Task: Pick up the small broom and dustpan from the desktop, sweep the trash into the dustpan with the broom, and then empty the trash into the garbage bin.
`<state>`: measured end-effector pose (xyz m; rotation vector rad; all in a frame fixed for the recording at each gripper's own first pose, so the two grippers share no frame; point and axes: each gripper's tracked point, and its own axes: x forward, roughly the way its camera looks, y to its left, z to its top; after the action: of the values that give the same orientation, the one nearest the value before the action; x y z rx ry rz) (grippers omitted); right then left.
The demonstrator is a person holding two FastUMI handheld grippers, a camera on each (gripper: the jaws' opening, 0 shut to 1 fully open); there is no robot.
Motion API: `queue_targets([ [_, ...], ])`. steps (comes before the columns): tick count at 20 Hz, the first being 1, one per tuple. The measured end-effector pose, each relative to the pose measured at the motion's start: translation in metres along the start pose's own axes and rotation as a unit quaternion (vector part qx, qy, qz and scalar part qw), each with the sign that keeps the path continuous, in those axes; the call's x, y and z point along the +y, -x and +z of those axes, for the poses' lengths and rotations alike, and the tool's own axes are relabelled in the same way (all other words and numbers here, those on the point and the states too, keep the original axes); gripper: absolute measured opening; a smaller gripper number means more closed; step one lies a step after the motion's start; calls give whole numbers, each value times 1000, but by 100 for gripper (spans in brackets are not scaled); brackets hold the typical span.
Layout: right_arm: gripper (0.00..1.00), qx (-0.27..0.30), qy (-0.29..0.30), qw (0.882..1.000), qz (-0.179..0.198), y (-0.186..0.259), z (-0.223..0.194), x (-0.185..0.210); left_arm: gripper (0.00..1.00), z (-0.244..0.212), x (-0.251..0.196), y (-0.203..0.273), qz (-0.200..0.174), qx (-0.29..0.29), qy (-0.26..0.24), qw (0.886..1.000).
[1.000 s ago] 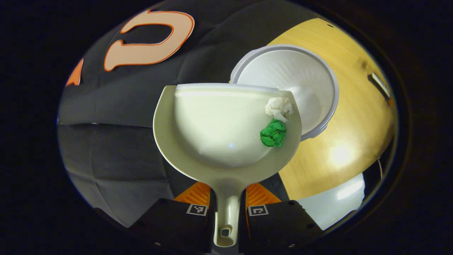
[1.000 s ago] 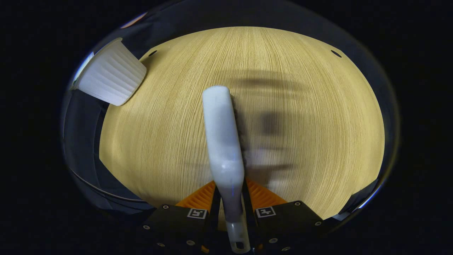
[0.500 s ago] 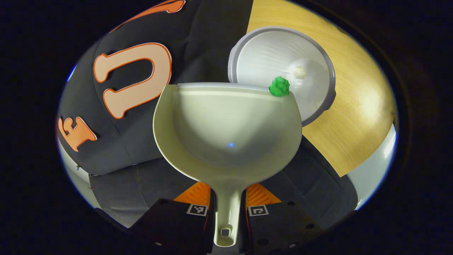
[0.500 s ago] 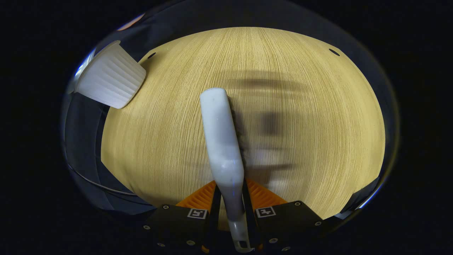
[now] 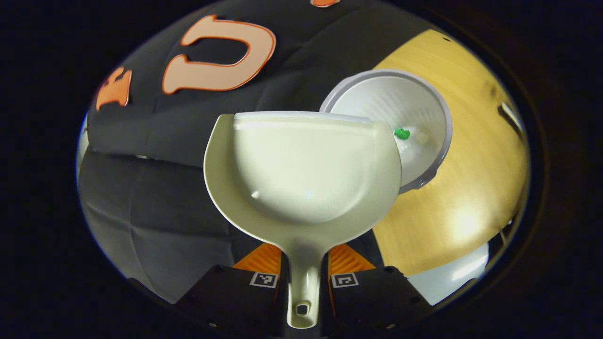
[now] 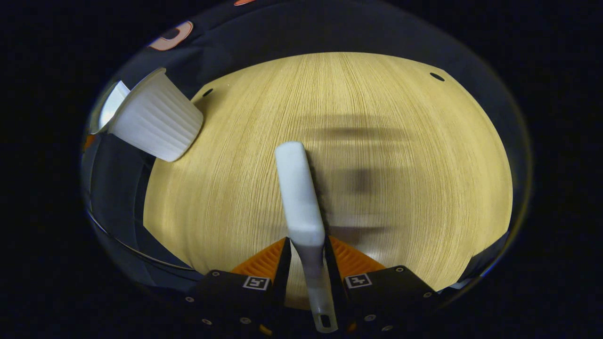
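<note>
In the left gripper view, your left gripper [image 5: 302, 263] has both fingers pressed on the thin handle of the dustpan [image 5: 301, 174]. The pan stands out in front of the fingers with its open face toward the camera, and the inside of it is bare. Behind its upper right corner is the white garbage bin [image 5: 426, 141], which stands on the wooden desktop [image 5: 476, 188] near the edge. You look down into the bin: a green crumpled piece [image 5: 402, 133] lies at the bottom, and a pale crumpled piece [image 5: 421, 137] lies just beside it, on its right. The front lip of the dustpan covers the left part of the bin's rim.

In the right gripper view, your right gripper [image 6: 306, 268] is closed on the handle of the small broom [image 6: 301, 197], with a finger at each side of it. The broom points forward above the desktop [image 6: 400, 197] and its dark bristles show along its right edge. The garbage bin [image 6: 155, 125] appears at the upper left, at the corner of the desktop, well apart from the broom.
</note>
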<state>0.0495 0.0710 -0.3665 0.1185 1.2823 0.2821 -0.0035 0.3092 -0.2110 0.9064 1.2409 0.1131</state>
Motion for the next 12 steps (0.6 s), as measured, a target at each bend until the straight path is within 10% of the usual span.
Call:
queue_targets([
  [12,59,-80,4,997,0,28,19,-2,27,113,-119,51,-181,-130,219,950],
])
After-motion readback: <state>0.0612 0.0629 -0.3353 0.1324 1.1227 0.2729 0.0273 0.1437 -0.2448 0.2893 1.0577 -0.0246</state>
